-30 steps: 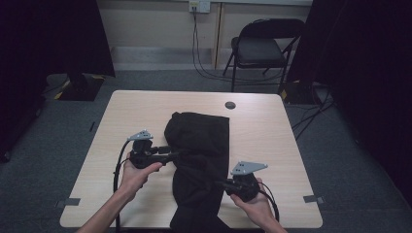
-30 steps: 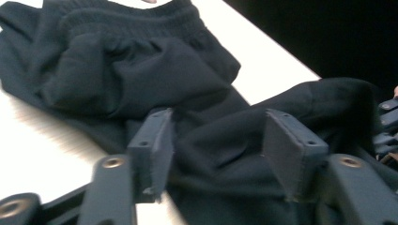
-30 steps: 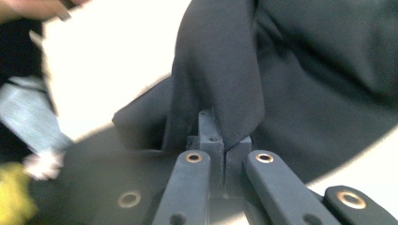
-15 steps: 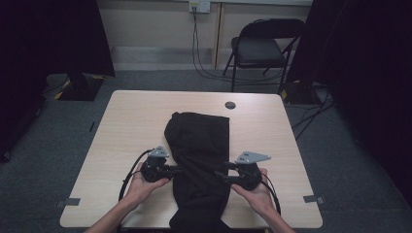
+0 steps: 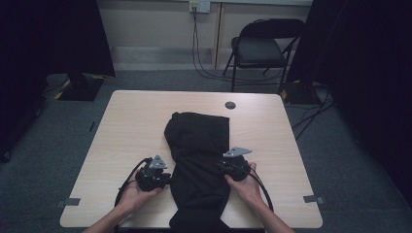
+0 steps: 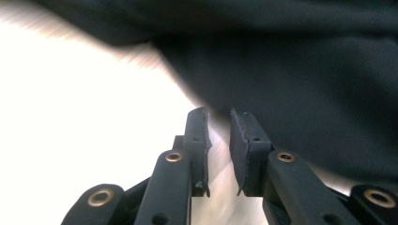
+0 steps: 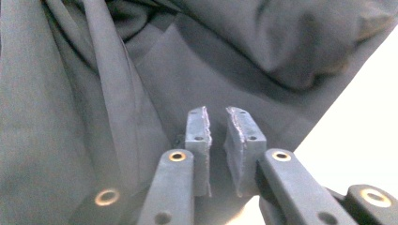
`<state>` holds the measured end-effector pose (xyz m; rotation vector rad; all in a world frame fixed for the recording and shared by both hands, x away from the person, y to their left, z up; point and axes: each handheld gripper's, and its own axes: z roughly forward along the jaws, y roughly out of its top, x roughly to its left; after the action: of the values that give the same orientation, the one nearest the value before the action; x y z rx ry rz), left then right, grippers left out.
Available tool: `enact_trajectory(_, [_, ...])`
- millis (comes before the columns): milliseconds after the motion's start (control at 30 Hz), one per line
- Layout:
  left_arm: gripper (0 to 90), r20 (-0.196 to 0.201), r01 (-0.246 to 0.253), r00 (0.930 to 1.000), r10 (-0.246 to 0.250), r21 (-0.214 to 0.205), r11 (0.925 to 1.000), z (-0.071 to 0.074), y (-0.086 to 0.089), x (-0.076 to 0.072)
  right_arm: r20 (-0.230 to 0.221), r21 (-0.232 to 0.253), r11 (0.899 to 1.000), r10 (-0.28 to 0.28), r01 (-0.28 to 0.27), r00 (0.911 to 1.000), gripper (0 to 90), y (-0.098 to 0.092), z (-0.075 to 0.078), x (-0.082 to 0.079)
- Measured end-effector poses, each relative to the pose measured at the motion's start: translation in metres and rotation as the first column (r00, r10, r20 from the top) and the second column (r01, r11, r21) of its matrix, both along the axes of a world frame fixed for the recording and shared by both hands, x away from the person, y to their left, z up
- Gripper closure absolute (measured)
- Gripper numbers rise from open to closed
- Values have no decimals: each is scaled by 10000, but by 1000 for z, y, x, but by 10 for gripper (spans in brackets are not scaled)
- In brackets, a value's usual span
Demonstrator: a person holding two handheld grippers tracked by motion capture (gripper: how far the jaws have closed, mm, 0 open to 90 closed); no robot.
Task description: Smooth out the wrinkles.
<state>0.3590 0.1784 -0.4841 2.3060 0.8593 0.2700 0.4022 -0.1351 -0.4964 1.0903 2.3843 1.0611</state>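
left gripper [image 5: 165, 178]: low, jaws narrowly apart, just closing | right gripper [image 5: 221, 169]: low, jaws narrowly apart, just closing

The black garment [image 5: 199, 165] runs off the high view's bottom edge.

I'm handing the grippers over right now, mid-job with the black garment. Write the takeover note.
Left gripper: at the black garment's left edge, jaws just closed to a narrow gap, nothing between the pads.
Right gripper: at the right edge, over the cloth, jaws just closed to a narrow gap, nothing pinched.
Garment: bunched lengthwise mid-table, near end hanging over the front edge.
Done: both grippers in place.
Left: grip both edges, then spread or fold.
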Motion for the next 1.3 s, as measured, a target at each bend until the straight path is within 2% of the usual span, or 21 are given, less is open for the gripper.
enact_trajectory(67, [774,-72,-86,9999,87,176,9998,2,5,-4,67,33,10000,46,-46,10000,789,-7,-1,-2])
enact_trajectory(100, [774,-128,-197,9997,198,100,9998,1,7,-4,-14,-3,10000,16,-16,10000,789,-9,0,-2])
enact_trajectory(167, [736,-570,-594,9967,578,-271,9979,2,7,0,-91,78,10000,-4,5,10000,757,-9,0,-1])
enact_trajectory(200, [687,-662,-476,9969,415,-933,9945,4,6,2,-20,-41,10000,33,-34,10000,740,-7,0,-2])
enact_trajectory(233, [689,-543,-391,9980,328,-1187,9922,6,4,2,62,-183,9998,75,-74,10000,739,-5,1,-2])
enact_trajectory(300, [689,-112,-106,9999,91,-1360,9907,12,-5,2,25,-156,9998,96,-96,10000,737,-4,1,0])
enact_trajectory(367, [692,-67,475,9988,-494,-1704,9842,12,-18,6,30,-66,9999,86,-86,10000,738,-4,0,2])
enact_trajectory(467, [694,-261,835,9958,-878,-1345,9874,2,-30,10,82,-53,10000,74,-74,9999,738,-4,0,5])
enact_trajectory(500, [694,-294,1012,9941,-1047,-1025,9896,-1,-33,10,51,-55,10000,82,-81,10000,737,-4,0,6])
enact_trajectory(567, [699,108,1002,9950,-997,-615,9931,-4,-33,5,60,-134,9999,57,-56,10000,736,-6,0,6])
enact_trajectory(600, [710,222,894,9958,-889,-255,9957,-3,-31,1,32,-86,10000,15,-15,10000,734,-9,0,6])
enact_trajectory(667, [710,231,751,9969,-745,-252,9969,-3,-25,-4,29,-54,10000,-17,18,10000,734,-14,0,4])
enact_trajectory(833, [709,-127,371,9992,-371,13,9993,1,-11,-14,2,-242,9997,-17,17,10000,735,-20,1,-1])
enact_trajectory(933, [667,-685,333,9971,-345,-185,9993,3,-8,-13,-53,-273,9996,22,-23,10000,717,-21,2,-2])
enact_trajectory(967, [633,-923,312,9951,-353,-451,9985,4,-6,-11,-107,-303,9995,54,-57,9999,670,-21,2,-2])
enact_trajectory(1000, [613,-896,206,9957,-253,-534,9984,6,-5,-9,-126,-324,9995,15,-19,9999,565,-21,4,-1])
enact_trajectory(1033, [596,-767,51,9970,-114,-828,9966,9,-1,-4,-62,-402,9991,-97,94,9999,537,-19,5,-1])
enact_trajectory(1067, [593,-685,-56,9976,-9,-949,9955,14,2,1,17,-151,9999,66,-66,10000,534,-19,9,1])
enact_trajectory(1200, [571,14,-598,9981,608,-1619,9850,33,12,31,464,348,9993,127,-143,9988,462,-14,28,15])
enact_trajectory(1233, [570,389,-835,9950,917,-1748,9811,40,14,42,502,444,9990,70,-92,9987,447,-13,31,19])
enact_trajectory(1300, [563,610,-1193,9890,1348,-2099,9704,46,15,59,574,775,9970,23,-68,9983,419,-9,39,34])
